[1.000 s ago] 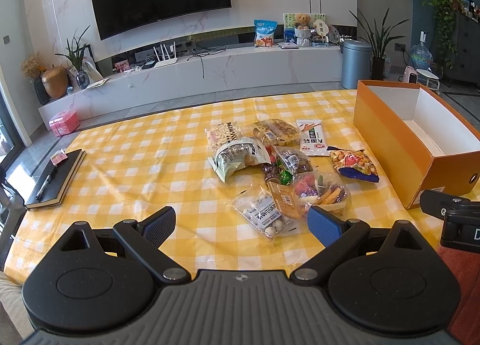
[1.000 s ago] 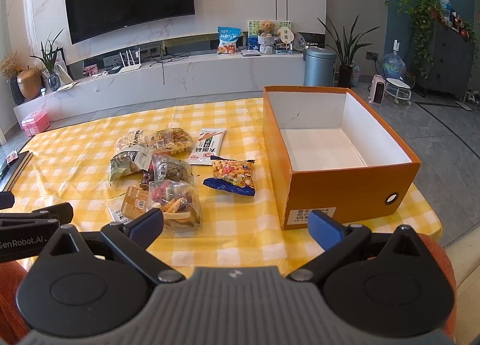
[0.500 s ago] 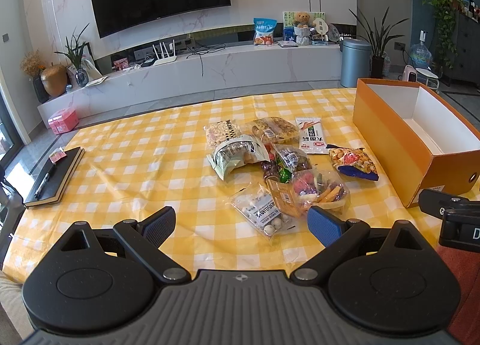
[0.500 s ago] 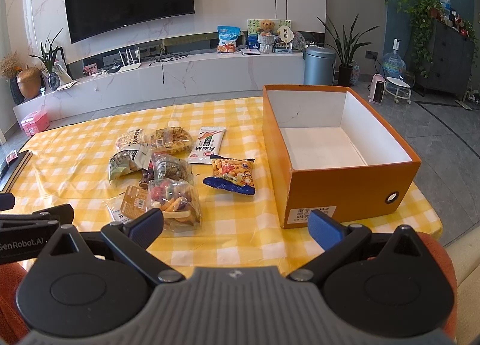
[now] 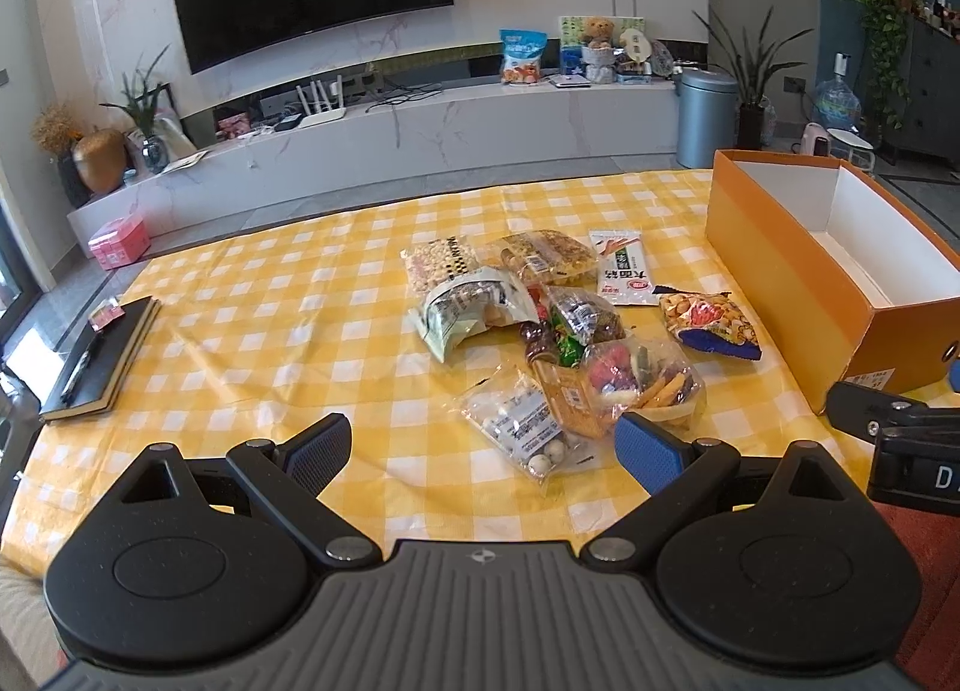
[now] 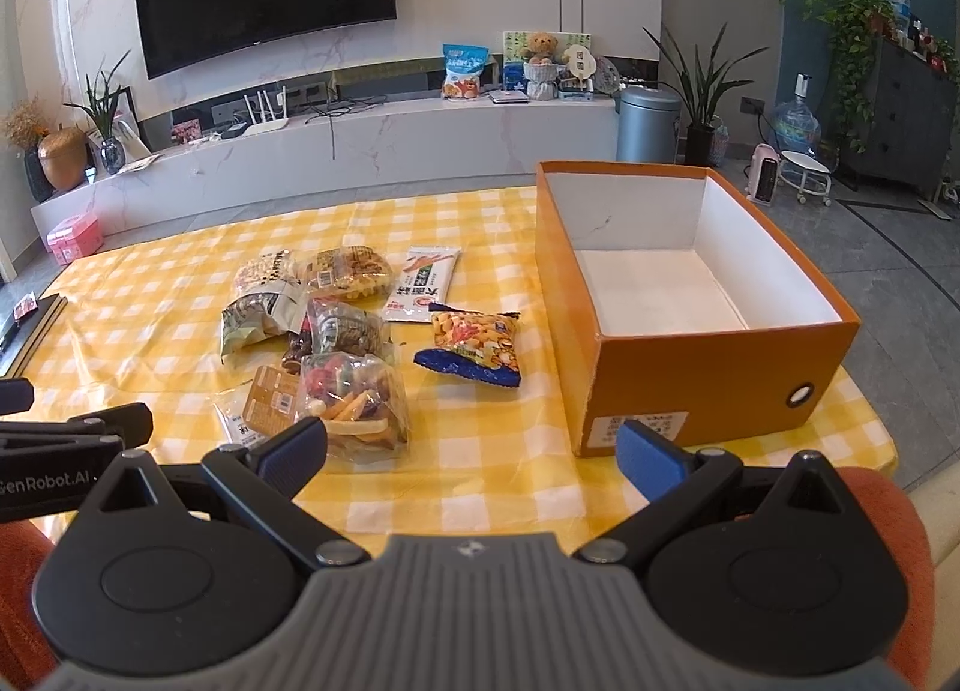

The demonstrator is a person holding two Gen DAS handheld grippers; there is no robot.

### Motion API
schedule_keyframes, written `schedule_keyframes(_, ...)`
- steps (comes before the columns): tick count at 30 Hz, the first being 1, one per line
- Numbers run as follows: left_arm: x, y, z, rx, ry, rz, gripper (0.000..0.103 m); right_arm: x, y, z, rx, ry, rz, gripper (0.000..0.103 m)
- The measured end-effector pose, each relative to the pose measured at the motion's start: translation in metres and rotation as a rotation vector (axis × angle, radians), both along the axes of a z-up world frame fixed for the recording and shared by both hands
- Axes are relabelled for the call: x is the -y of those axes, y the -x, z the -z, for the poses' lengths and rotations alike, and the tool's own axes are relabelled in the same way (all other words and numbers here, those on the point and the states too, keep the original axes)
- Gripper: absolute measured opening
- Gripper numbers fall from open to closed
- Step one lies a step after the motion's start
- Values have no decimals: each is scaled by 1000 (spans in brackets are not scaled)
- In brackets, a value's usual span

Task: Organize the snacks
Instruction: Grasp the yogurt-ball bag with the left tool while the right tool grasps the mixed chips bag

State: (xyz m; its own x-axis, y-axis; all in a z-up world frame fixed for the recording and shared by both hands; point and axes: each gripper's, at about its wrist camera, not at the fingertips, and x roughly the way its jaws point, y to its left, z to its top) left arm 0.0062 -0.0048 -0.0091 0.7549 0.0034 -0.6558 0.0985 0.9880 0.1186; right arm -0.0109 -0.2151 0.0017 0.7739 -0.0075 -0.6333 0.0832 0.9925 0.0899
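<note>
The left hand-held gripper hovers over the near edge of the desk, its two blue-padded fingers spread wide apart with nothing between them. The right hand-held gripper is likewise held low over the near edge, fingers wide apart and empty.

The desk is covered in a yellow-and-white checked cloth. A cluster of snack packets lies in the middle of it, loosely heaped and partly overlapping: a clear bag of mixed colourful snacks nearest the grippers, a clear packet of small round sweets just beside it, a tan packet wedged between those two, a green-and-white bag, a bag of pale puffed pieces, a bag of golden crisps and a flat white sachet at the far side. A blue-edged bag printed with crackers lies a little apart, between the heap and the orange box.

The box stands open at the right side of the desk (its white interior holds nothing). At the left edge lies a dark notebook with a pen on top.
</note>
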Motion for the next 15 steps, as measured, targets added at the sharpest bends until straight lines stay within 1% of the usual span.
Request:
schedule_keyframes(4,-7,-17,3,-23,37,9,102,4,-13,13,7,-77,-31,100)
schedule_keyframes(6,-10,-27,8,-51,62,31,79,2,-22,21,-8,-92,-34,99)
schedule_keyframes(9,-12,-44,19,-113,118,64,67,-4,-40,32,-43,-105,-63,79)
schedule_keyframes(10,-11,-48,22,-127,134,71,65,-6,-47,35,-59,-113,-77,76)
schedule_keyframes(12,-11,-57,28,-155,168,88,59,-9,-60,42,-76,-141,-98,75)
schedule_keyframes(13,-11,-62,31,-169,184,90,58,-10,-65,44,-82,-157,-104,69)
schedule_keyframes(15,-13,-72,38,-208,217,73,55,-12,-77,50,-98,-180,-118,65)
